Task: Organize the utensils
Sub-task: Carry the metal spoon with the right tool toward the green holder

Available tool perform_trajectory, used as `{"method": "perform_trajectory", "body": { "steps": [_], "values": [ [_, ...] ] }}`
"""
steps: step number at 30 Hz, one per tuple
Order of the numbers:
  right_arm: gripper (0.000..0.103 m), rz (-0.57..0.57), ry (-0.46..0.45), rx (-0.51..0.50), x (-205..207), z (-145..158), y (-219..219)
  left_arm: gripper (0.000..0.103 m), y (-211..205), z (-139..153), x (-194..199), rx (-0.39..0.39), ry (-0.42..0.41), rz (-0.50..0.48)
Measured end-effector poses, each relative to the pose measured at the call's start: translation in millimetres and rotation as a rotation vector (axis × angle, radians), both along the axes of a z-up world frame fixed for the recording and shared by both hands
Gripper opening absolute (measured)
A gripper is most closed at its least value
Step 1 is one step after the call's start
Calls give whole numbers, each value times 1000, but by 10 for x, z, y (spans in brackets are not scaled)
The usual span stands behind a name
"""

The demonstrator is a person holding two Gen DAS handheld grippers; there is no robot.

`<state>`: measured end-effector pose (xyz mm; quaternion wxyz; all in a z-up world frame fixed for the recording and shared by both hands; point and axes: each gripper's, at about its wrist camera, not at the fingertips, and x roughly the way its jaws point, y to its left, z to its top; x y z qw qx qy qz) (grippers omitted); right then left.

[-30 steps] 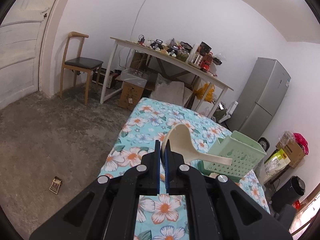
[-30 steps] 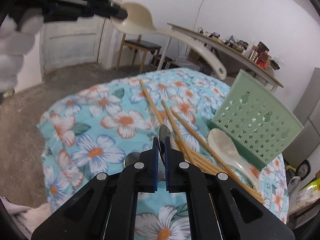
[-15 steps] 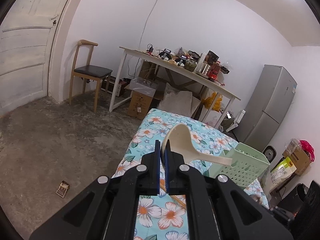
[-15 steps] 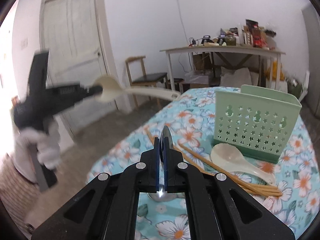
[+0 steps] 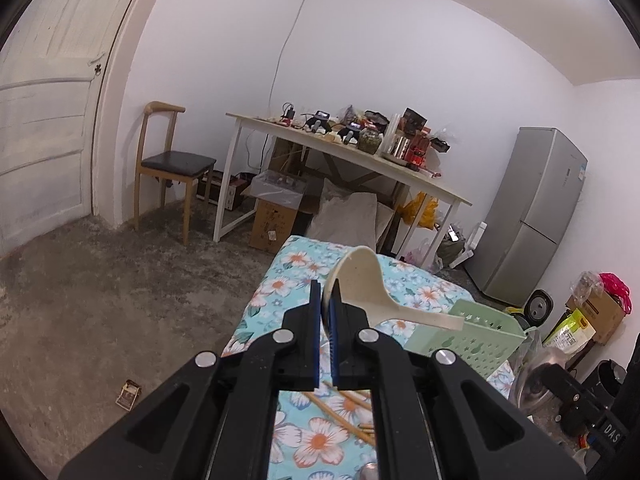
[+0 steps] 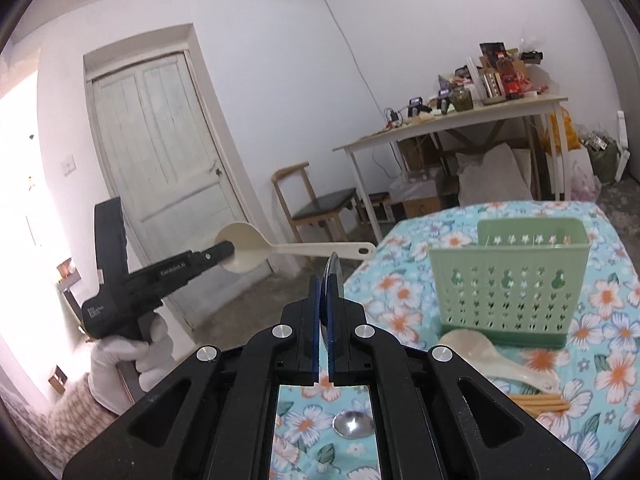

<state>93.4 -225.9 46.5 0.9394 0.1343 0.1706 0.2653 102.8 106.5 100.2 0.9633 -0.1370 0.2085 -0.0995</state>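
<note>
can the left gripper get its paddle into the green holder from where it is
Probably yes. The left gripper holds the cream rice paddle in the air, handle toward the green holder, whose top is open with nothing between.

Even indoor light, sharp centres, heavy fisheye bending at the rims.

Both views curve strongly toward black corner vignettes, bowing the pale panelled wooden door [image 6: 160,184] and the white plastered wall [image 5: 400,60]. In the right wrist view the left edge is blown out to white glare. A bright glint sits on the round shiny metal spoon bowl [image 6: 353,425] near the lower edge of the flowered turquoise tablecloth [image 6: 600,300]. Shadows are soft, and neither view shows motion blur.
</note>
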Motion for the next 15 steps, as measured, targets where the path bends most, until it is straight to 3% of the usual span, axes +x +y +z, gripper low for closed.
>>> {"method": "perform_trajectory", "body": {
  "steps": [9, 15],
  "values": [
    [1, -17, -46, 21, -36, 208, -245, 3, -260, 296, 84, 8, -43, -22],
    [1, -48, -116, 25, 10, 584, -651, 3, -560, 527, 237, 33, -94, -83]
  ]
}}
